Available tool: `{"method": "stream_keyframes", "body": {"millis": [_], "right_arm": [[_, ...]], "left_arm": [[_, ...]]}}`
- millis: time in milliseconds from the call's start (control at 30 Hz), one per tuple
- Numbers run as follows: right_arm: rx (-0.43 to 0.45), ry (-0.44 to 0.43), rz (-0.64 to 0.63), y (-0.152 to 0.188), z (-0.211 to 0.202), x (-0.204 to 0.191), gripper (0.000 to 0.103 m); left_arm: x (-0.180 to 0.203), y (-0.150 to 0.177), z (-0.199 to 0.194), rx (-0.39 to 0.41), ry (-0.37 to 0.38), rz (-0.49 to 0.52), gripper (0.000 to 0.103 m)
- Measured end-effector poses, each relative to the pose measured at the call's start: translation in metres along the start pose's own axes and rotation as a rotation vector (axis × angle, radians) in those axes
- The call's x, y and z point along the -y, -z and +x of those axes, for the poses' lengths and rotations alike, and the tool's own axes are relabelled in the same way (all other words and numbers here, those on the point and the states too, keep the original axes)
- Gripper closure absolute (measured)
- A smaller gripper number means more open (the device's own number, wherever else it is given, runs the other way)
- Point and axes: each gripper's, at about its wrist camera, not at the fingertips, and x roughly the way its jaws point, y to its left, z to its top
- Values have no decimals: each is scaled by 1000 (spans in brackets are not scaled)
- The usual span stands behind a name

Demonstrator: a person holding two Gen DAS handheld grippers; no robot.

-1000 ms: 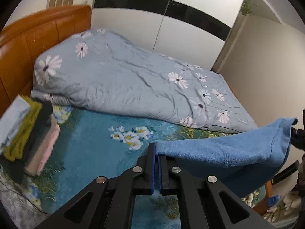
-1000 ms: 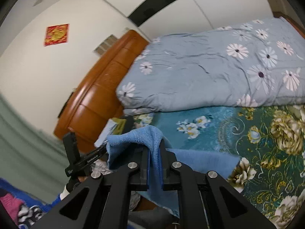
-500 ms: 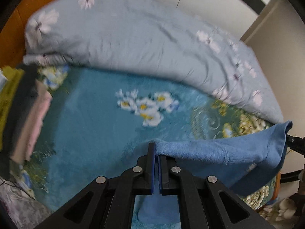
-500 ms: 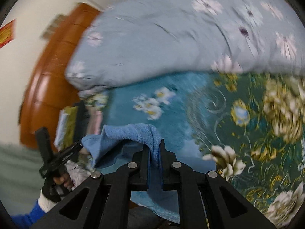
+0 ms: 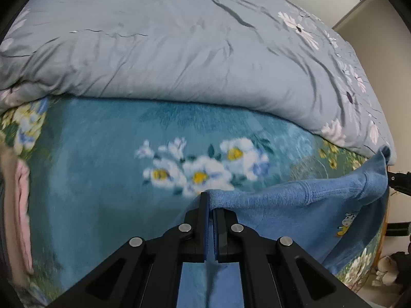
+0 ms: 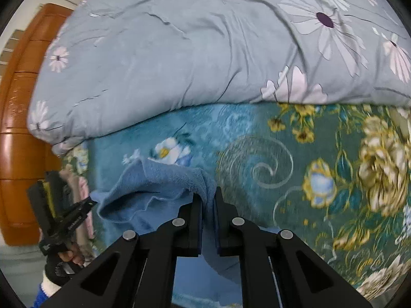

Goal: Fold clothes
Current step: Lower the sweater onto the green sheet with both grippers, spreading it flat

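The teal blanket [image 5: 102,179] lies bare ahead; the heaped quilt [image 5: 179,51] blocks the far side, folded clothes [image 5: 21,205] the left.

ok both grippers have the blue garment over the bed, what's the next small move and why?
Probably lower both together until the blue garment lies flat on the teal floral blanket. The left gripper and right gripper are each shut on an upper edge, the cloth stretched between them and hanging above the blanket, short of the grey quilt.
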Motion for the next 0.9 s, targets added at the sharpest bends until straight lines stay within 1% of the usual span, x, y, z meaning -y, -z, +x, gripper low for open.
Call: {"method": "stream_keyframes", "body": {"millis": [100,167,333,467,633,767,900], "right_arm": [[-36,39,10,-23,27,1,96],[-57,62,9,-34,42,1,96],[-109,109,25,-55,79,8,96],[-137,132,55,-65,102,17,96],[-171,156,73,-71,123,26,96],[-192,179,84,-74,137,30,95],[-204,198,94,-74,145,32,95]], "left_arm": [[-8,-20,29,-39,0,4,100],[-12,-28,44,-63,0,3,100],[-22,-41,82,-128,13,-8,100],[-21,-47,103,-157,6,-2,100],[-22,-49,119,-174,7,-18,100],[-27,-49,124,-183,13,-38,97],[-30,-49,125,-190,25,-55,97]]}}
